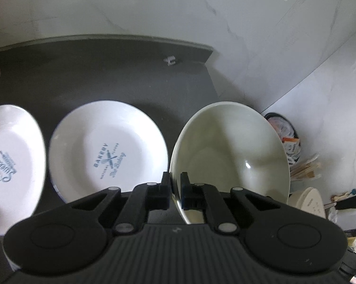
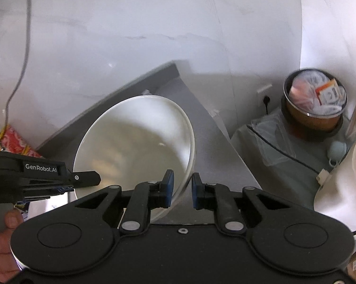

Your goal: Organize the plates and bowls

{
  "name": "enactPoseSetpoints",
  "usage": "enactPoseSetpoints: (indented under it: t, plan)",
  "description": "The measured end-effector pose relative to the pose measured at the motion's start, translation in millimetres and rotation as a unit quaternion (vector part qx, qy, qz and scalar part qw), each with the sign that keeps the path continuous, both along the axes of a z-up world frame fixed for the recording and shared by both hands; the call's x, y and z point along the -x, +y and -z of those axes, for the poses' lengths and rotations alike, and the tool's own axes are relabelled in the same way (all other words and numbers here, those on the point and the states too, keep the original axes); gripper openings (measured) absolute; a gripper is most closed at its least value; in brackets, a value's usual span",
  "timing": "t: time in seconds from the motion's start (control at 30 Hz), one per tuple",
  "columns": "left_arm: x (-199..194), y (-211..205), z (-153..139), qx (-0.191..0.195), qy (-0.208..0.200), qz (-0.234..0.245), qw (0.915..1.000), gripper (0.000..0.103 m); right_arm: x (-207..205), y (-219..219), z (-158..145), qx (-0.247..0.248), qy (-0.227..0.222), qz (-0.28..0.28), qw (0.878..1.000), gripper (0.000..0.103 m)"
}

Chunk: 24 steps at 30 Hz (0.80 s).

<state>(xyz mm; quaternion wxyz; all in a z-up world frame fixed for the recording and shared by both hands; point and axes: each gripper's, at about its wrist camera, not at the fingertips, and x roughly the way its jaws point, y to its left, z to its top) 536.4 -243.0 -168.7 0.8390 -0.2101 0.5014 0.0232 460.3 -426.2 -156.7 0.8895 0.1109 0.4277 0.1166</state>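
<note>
The pale bowl (image 1: pixel 232 156) was held tilted above the dark table (image 1: pixel 102 71), off its right part, with its open side turned toward the cameras. The left gripper (image 1: pixel 175 190) had its two fingers closed on the bowl's rim, one finger inside and one outside. In the right wrist view the same bowl (image 2: pixel 135 146) appeared between the two tools: the left gripper (image 2: pixel 83 179) came in from the left edge with a person's hand (image 2: pixel 0 243) on its handle, and the right gripper (image 2: pixel 181 190) straddled the opposite edge of the rim. Its fingers stood a little apart around the rim, with a gap showing on the right side, so they were not clamped on it.

On the table to the left of the bowl lay a white plate (image 1: pixel 107 151) with a blue "BAKERY" print, flat and face up. Just beside it, further left, lay a second white plate (image 1: pixel 12 165) with blue script, blurred at the frame's edge. The two plates were close together but did not overlap.

Behind stood a white marble wall (image 1: pixel 201 11). Low to the right, a round bin (image 2: pixel 314 104) full of wrappers sat near a wall socket (image 2: pixel 266 99).
</note>
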Motion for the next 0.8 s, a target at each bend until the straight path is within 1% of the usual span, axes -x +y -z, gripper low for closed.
enactPoseSetpoints:
  t: [0.17, 0.37, 0.5, 0.8]
  plan:
    - [24, 14, -20, 0.007, -0.015, -0.002, 0.9999, 0.006, 19, 13, -22, 0.01, -0.026, -0.014, 1.0, 0.016]
    - [53, 25, -37, 0.0, -0.029, 0.0, 0.9996, 0.007, 44, 25, -36, 0.009, -0.035, -0.024, 0.999, 0.016]
    - [70, 33, -40, -0.001, -0.035, 0.004, 0.9994, 0.007, 59, 34, -41, 0.009, -0.035, -0.026, 0.999, 0.016]
    - [103, 49, -38, 0.007, -0.03, 0.019, 0.9994, 0.007, 93, 53, -44, 0.023, -0.033, -0.018, 0.999, 0.016]
